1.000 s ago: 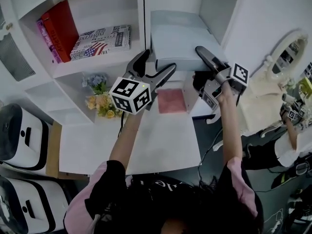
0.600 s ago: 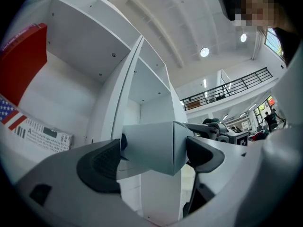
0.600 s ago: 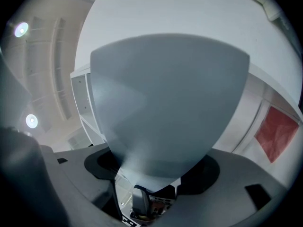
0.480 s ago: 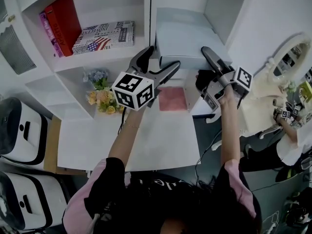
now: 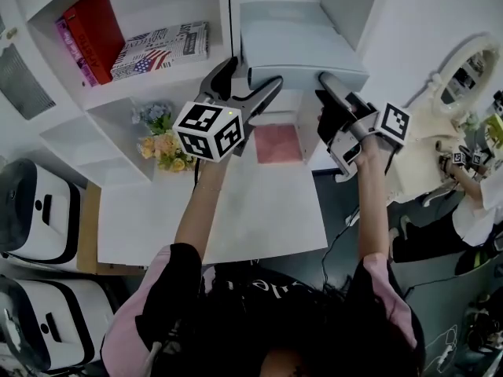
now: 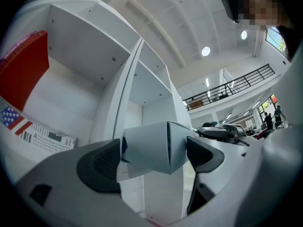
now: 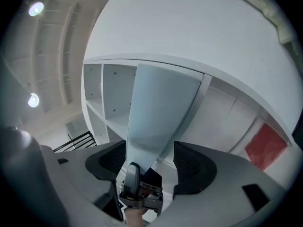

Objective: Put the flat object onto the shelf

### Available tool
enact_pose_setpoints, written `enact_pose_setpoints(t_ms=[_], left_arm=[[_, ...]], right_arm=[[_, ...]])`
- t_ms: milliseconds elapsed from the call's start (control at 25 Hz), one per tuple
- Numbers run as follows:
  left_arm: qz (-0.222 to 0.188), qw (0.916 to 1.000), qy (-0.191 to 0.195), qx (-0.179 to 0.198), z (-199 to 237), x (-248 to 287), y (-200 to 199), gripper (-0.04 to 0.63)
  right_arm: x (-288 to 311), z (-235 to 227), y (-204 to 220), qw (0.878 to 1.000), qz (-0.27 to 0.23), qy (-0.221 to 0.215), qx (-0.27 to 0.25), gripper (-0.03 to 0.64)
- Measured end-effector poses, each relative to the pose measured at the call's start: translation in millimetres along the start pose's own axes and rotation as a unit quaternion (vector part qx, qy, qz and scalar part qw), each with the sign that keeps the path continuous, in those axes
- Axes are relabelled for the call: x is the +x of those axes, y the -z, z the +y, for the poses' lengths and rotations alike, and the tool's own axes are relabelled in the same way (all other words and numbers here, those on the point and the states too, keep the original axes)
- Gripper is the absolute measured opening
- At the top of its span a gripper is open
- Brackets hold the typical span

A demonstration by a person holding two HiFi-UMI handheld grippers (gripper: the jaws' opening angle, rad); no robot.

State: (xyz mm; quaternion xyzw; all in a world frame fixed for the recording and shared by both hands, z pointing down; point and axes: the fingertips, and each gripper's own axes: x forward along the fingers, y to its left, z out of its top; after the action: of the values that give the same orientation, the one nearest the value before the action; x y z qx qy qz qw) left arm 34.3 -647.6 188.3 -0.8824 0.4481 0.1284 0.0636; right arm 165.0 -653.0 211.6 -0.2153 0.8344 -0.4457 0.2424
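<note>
The flat object (image 5: 302, 42), a pale grey-blue slab, is held level between both grippers at the mouth of the white shelf's (image 5: 157, 85) right-hand compartment, just right of the upright divider; whether it rests on a board there I cannot tell

The left gripper (image 5: 251, 75) has its jaws narrowed onto the slab's near left corner, and in the left gripper view both dark pads press against that corner (image 6: 147, 148). The right gripper (image 5: 324, 81) holds the near right corner, and in the right gripper view the slab (image 7: 161, 108) tapers down between its two ribbed pads (image 7: 111, 160)

In the compartment to the left a red book (image 5: 96, 30) leans upright. Beside it lies a newsprint-patterned box (image 5: 161, 49) with a stars-and-stripes flag, its lettering too small to read. Below, a bunch of flowers (image 5: 161, 151) and a pink square (image 5: 277, 143) sit at the back of the white table (image 5: 251, 218)
</note>
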Motion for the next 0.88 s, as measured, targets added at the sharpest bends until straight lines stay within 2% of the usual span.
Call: enact_pose_setpoints(t_ms=[160, 280, 440, 880], left_arm=[[0.012, 0.9995, -0.009, 0.028, -7.2, -8.5, -3.2, 0.451], [0.004, 0.9998, -0.010, 0.019, -15.5, -22.4, -7.1, 0.451], [0.021, 0.9996, -0.007, 0.014, -32.7, -41.9, 3.3, 0.451], [0.110, 0.9931, 0.001, -0.041, -94.7, -113.2, 87.7, 0.451]], right_arm=[[-11.4, 0.4, 12.1, 1.000, 0.004, 0.002, 0.000, 0.318], [-20.2, 0.7, 23.9, 1.000, 0.012, 0.006, -0.013, 0.318], [-33.7, -1.1, 44.8, 0.999, 0.026, 0.012, -0.030, 0.318], [-79.1, -15.6, 135.4, 0.995, 0.078, 0.011, -0.054, 0.316]])
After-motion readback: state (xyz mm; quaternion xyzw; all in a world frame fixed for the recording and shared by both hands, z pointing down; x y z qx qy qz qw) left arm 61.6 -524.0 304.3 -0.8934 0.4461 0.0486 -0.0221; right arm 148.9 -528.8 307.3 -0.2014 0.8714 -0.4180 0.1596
